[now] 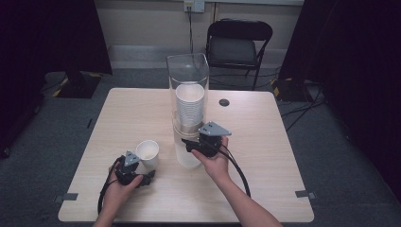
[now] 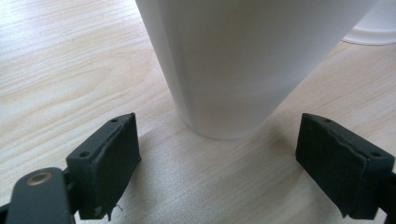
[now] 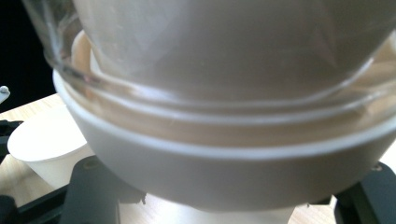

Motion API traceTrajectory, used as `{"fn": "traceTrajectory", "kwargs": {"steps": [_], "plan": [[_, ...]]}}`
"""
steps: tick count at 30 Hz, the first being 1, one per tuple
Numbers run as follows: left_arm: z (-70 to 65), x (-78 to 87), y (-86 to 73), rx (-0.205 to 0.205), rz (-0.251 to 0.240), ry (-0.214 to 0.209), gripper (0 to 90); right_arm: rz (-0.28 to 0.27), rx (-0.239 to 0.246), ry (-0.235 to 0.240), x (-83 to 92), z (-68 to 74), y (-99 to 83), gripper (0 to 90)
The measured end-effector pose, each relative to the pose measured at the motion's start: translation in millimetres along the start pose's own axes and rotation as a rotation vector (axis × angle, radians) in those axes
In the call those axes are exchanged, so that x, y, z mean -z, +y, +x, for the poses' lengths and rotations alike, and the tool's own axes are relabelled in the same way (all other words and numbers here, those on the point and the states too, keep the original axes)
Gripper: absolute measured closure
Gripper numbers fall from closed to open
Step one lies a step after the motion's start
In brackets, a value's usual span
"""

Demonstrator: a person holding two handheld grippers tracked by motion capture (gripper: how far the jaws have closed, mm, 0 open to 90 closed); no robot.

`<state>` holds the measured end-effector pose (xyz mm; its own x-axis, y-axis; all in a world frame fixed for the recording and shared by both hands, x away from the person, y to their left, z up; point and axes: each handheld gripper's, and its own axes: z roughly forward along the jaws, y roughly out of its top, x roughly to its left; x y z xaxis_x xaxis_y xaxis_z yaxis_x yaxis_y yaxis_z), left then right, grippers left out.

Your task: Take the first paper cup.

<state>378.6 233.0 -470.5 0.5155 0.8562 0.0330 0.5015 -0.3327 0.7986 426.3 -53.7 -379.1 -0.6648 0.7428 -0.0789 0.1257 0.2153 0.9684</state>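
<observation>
A tall clear dispenser tube (image 1: 188, 75) stands mid-table with a stack of white paper cups (image 1: 190, 106) inside. The lowest cup (image 1: 186, 156) sticks out below it. My right gripper (image 1: 188, 146) is at that cup; in the right gripper view its jaws (image 3: 224, 198) press on either side of the cup (image 3: 210, 163) under the tube's rim (image 3: 224, 46). A single white cup (image 1: 147, 151) stands upright to the left. My left gripper (image 1: 144, 171) is low beside it, open, and its jaws (image 2: 217, 154) flank the cup's base (image 2: 229, 84) without touching.
The light wooden table (image 1: 265, 179) has a round black cable port (image 1: 224, 102) behind the dispenser. A black folding chair (image 1: 239, 45) stands beyond the far edge. Cables lie on the grey floor (image 1: 307, 109) at the right. Dark curtains hang on both sides.
</observation>
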Motion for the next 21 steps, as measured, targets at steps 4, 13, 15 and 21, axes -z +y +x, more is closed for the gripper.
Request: {"fn": "traceTrajectory", "kwargs": {"steps": [4,13,15,21], "plan": [[0.0,0.0,0.0,0.000,0.000,0.000,13.3,-0.001,0.007,0.002,0.3,0.6,-1.0,33.6],[0.1,0.0,0.0,0.000,0.000,0.000,13.3,-0.007,0.014,0.000,0.3,0.1,-2.4,33.8],[0.0,0.0,0.0,0.000,0.000,0.000,13.3,-0.003,0.009,0.003,0.4,-0.2,-2.1,33.8],[0.2,0.0,0.1,-0.001,0.000,0.000,13.3,0.094,0.018,0.014,-3.6,-1.6,-8.8,36.6]]}}
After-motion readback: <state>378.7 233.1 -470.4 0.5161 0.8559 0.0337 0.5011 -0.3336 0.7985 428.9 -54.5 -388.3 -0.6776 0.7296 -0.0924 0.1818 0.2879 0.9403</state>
